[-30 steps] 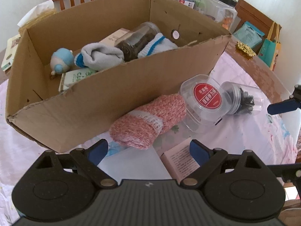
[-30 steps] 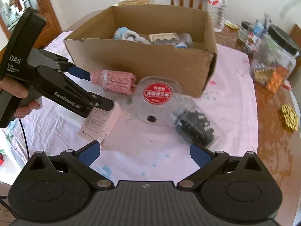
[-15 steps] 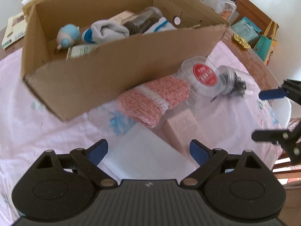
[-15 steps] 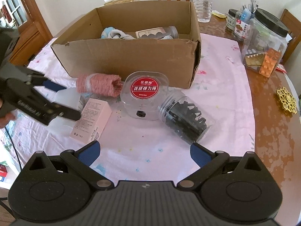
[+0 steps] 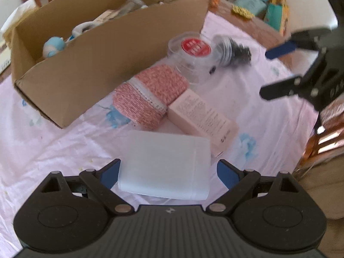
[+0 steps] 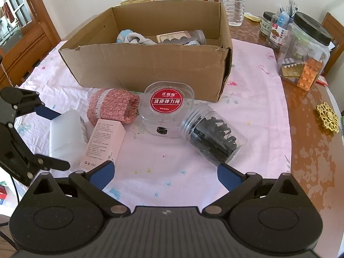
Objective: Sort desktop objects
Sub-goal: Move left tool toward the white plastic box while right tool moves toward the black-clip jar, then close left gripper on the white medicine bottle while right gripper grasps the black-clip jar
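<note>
A white translucent box point(image 5: 165, 161) lies flat on the pink cloth between the fingers of my left gripper point(image 5: 168, 175), which is open around it. Beyond it lie a pink carton point(image 5: 202, 118) and a pink knitted roll point(image 5: 148, 96) against the cardboard box point(image 5: 103, 64). In the right wrist view, a clear case with a red label point(image 6: 166, 109) and a clear jar of black clips point(image 6: 212, 137) lie in front of the cardboard box point(image 6: 150, 68). My right gripper point(image 6: 165, 175) is open above the cloth, with nothing between its fingers.
The cardboard box holds a blue toy point(image 5: 52, 46), socks and a jar. On the bare wood to the right are a big black-lidded jar point(image 6: 305, 49), small jars, a water bottle point(image 6: 234, 2) and a gold ornament point(image 6: 327, 117). Chairs stand behind the table.
My left gripper has drawn back from the knitted roll and dropped towards the cloth, so the white box now sits between its open fingers. The right gripper has barely moved.
</note>
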Action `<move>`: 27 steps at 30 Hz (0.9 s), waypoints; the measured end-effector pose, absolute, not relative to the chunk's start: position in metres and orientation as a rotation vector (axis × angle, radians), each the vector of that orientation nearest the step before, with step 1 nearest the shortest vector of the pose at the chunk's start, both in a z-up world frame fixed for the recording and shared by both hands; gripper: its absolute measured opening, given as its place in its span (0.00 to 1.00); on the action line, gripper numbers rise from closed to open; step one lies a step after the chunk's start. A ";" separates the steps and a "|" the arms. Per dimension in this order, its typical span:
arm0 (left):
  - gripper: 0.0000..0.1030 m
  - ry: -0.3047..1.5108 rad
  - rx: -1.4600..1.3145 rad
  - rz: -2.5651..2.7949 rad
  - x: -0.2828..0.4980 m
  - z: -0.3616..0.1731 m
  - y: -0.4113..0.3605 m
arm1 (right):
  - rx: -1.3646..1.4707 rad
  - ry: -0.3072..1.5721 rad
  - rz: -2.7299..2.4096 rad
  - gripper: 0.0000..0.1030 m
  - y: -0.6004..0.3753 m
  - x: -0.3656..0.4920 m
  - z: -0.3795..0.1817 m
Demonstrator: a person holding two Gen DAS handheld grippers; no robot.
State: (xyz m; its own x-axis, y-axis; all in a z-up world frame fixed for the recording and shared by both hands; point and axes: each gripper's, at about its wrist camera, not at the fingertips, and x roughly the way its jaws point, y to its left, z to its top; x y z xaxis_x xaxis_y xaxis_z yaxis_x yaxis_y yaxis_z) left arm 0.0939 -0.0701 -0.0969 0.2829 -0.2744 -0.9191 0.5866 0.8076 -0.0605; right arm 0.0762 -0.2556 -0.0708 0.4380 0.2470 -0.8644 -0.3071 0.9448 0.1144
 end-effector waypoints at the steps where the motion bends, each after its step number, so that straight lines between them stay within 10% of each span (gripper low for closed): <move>1: 0.91 1.140 0.329 -0.585 0.093 -0.098 -0.072 | -0.065 1.063 0.344 1.00 -0.256 0.076 -0.071; 27: 0.91 1.109 0.340 -0.596 0.095 -0.109 -0.074 | 0.089 1.032 -0.014 1.00 -0.290 0.146 -0.084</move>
State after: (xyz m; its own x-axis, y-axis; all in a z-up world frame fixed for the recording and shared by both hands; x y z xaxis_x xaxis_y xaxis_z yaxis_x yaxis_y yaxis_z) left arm 0.0949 -0.0740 -0.1090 0.3136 -0.2773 -0.9082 0.6039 0.7963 -0.0346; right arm 0.1459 -0.2903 -0.0836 0.5138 0.0302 -0.8574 0.0542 0.9962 0.0675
